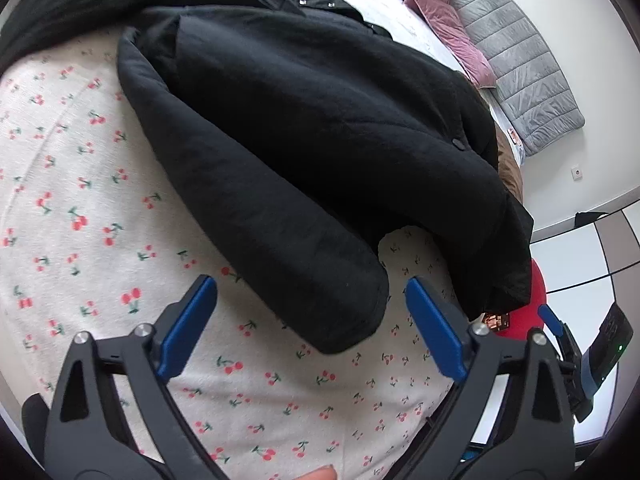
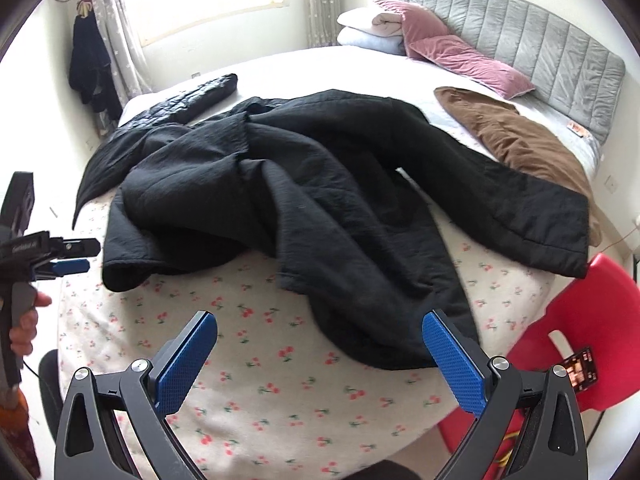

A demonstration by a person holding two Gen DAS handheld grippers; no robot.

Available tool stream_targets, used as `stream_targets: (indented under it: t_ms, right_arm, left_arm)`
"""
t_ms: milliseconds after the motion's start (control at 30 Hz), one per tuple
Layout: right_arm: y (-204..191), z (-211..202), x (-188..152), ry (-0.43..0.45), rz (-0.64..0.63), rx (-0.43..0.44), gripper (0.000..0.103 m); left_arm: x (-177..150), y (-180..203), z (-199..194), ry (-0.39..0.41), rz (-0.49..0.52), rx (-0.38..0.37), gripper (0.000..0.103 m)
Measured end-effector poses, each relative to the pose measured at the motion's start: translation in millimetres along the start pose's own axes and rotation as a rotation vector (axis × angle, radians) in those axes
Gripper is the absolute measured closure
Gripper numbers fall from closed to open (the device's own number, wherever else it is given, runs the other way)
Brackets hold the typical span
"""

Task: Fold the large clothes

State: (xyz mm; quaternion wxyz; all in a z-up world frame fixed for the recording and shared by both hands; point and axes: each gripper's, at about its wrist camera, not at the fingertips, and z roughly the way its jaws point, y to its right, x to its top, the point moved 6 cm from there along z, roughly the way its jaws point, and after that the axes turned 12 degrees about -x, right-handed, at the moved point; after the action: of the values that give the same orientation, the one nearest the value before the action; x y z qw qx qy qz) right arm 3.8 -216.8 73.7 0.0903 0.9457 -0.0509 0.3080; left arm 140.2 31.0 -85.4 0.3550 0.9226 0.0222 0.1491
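A large black coat (image 2: 304, 196) lies crumpled on the cherry-print bed cover (image 2: 248, 360), one sleeve (image 2: 520, 216) stretched to the right. In the left wrist view the coat (image 1: 320, 120) fills the middle, and a sleeve end (image 1: 340, 312) lies between and just ahead of the fingers. My left gripper (image 1: 310, 312) is open and empty, low over the cover; it also shows at the left edge of the right wrist view (image 2: 72, 258). My right gripper (image 2: 320, 344) is open and empty, just short of the coat's near hem.
A red chair (image 2: 576, 332) with a phone (image 2: 580, 372) on it stands at the bed's right corner. A brown garment (image 2: 520, 144), pink pillows (image 2: 460, 52), folded bedding (image 2: 372, 28) and a grey headboard (image 2: 540, 48) are at the far end. Another dark quilted garment (image 2: 200, 92) lies far left.
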Motion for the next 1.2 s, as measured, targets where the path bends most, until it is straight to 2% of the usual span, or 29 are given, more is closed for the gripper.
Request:
stream_targets:
  t_ms: [33,67,100,133,167,267,333,400,500,600,700,767,800,833,867,933,1000,1067,1100,1133,1167,1200]
  right_arm:
    - [3.3,2.1,-0.8,-0.003,-0.002,-0.003,0.0]
    - [7.7,5.3,-2.2,-0.009,-0.001,-0.001,0.0]
    - [10.9,7.9,-3.3,-0.016,0.003,0.004,0.0]
    - [15.5,11.1,-5.7,-0.028,0.01,0.017,0.0]
    - [19.7,13.8,-7.8,-0.039,0.015,0.025,0.0]
    - [32.9,18.6,-12.0,-0.06,0.028,0.026,0.0]
    - [40.7,19.1,-12.0,-0.066,0.035,0.024,0.0]
    - [46.2,18.2,-9.8,-0.068,0.036,0.026,0.0]
    - [52.1,19.0,-6.1,-0.066,0.032,0.02,0.0]
    - [59.8,31.3,-7.0,-0.088,0.05,0.062,0.0]
    - [72.7,56.8,-11.5,-0.141,0.093,0.098,0.0]
    - [87.8,81.6,-15.9,-0.19,0.128,0.097,0.0]
    - [96.1,93.1,-17.3,-0.212,0.158,0.114,0.0]
    - [102.3,99.9,-18.1,-0.224,0.182,0.132,0.0]
    - [110.0,108.6,-18.4,-0.237,0.215,0.159,0.0]
    - [120.8,121.3,-17.5,-0.243,0.253,0.187,0.0]
    - [126.4,136.0,-18.7,-0.26,0.289,0.237,0.002]
    - [125.1,150.0,-23.9,-0.29,0.321,0.293,0.012]
    - [120.3,155.5,-28.5,-0.308,0.329,0.326,0.032]
    - [116.8,155.9,-30.6,-0.306,0.332,0.343,0.05]
    - [111.6,152.7,-32.5,-0.3,0.34,0.367,0.071]
    - [104.7,147.4,-34.1,-0.311,0.361,0.429,0.085]
  left_arm:
    - [0.5,-2.7,12.1,-0.028,-0.028,-0.015,0.025]
    - [-1.1,-3.4,20.0,-0.047,-0.049,-0.026,0.042]
    - [-3.6,-4.0,25.4,-0.061,-0.06,-0.033,0.054]
    - [-6.4,-4.0,27.3,-0.072,-0.058,-0.028,0.076]
    - [-9.7,-1.7,23.2,-0.071,-0.039,-0.016,0.087]
    - [-17.7,12.3,-16.2,0.007,0.06,-0.022,0.094]
    - [-26.4,19.4,-49.8,0.032,0.082,-0.07,0.095]
    - [-37.0,24.3,-94.2,0.079,0.123,-0.085,0.095]
    - [-52.9,20.8,-154.6,0.162,0.159,-0.072,0.095]
    - [-69.6,-3.0,-189.4,0.209,0.127,-0.036,0.094]
    - [-92.5,-43.6,-178.0,0.15,0.071,0.039,0.089]
    - [-103.1,-67.4,-161.2,0.091,0.037,0.096,0.076]
    - [-108.6,-76.5,-156.6,0.076,0.028,0.123,0.074]
    - [-111.5,-82.8,-149.8,0.071,0.024,0.142,0.063]
    - [-111.8,-84.0,-146.8,0.077,0.03,0.141,0.049]
    - [-109.6,-84.7,-141.5,0.121,0.059,0.127,0.042]
    - [-104.9,-85.7,-129.1,0.125,0.081,0.091,0.039]
    - [-103.4,-92.6,-113.1,0.085,0.034,0.04,0.039]
    - [-102.8,-94.5,-108.6,0.074,0.017,0.02,0.039]
    - [-104.7,-89.6,-106.8,0.072,0.032,0.03,0.045]
    - [-106.9,-85.7,-106.5,0.062,0.061,0.036,0.065]
    - [-111.5,-74.3,-106.5,0.035,0.085,-0.002,0.077]
